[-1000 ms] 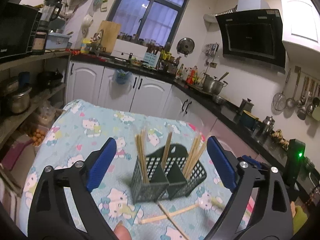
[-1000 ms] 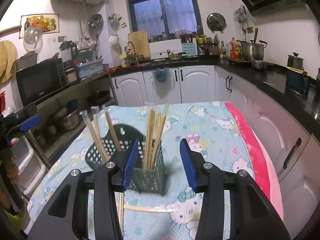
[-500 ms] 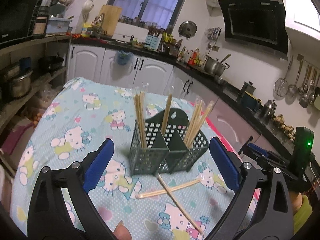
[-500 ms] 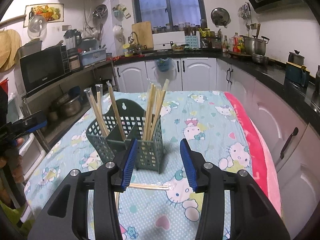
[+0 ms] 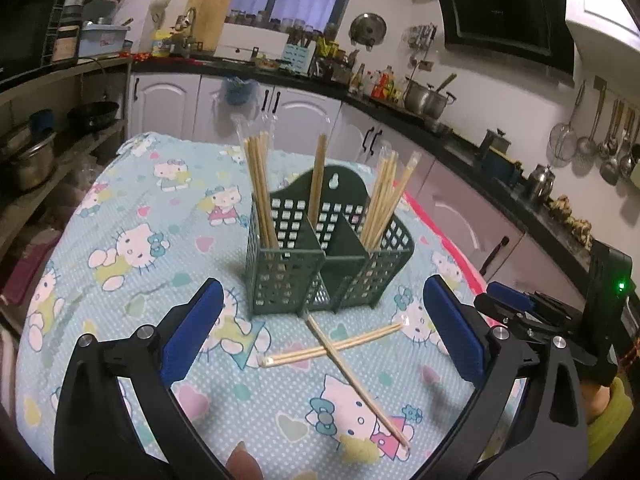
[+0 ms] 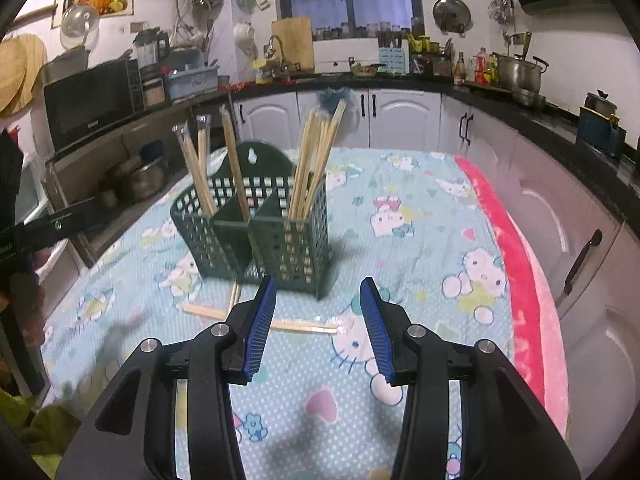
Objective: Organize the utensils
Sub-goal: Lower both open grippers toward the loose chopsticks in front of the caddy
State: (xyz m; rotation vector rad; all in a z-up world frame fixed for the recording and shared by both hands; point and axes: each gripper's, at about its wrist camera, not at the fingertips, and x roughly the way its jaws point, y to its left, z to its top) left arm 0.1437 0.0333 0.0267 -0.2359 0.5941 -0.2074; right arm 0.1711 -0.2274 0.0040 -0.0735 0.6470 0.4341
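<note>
Both claws have drawn back from the green caddy since the earlier frames, so more of the patterned cloth and both loose chopstick pairs now show. In the left wrist view, the left claw (image 5: 320, 336) is spread wide and holds nothing, above the near edge of the bench (image 5: 132, 248). The green caddy (image 5: 324, 264) stands upright mid-bench, chopsticks in its three compartments. Two loose chopstick pairs (image 5: 340, 348) lie crossed just before it. In the right wrist view, the right claw (image 6: 318, 324) is released, empty, over one loose pair (image 6: 304, 325), with the caddy (image 6: 256, 236) just beyond.
</note>
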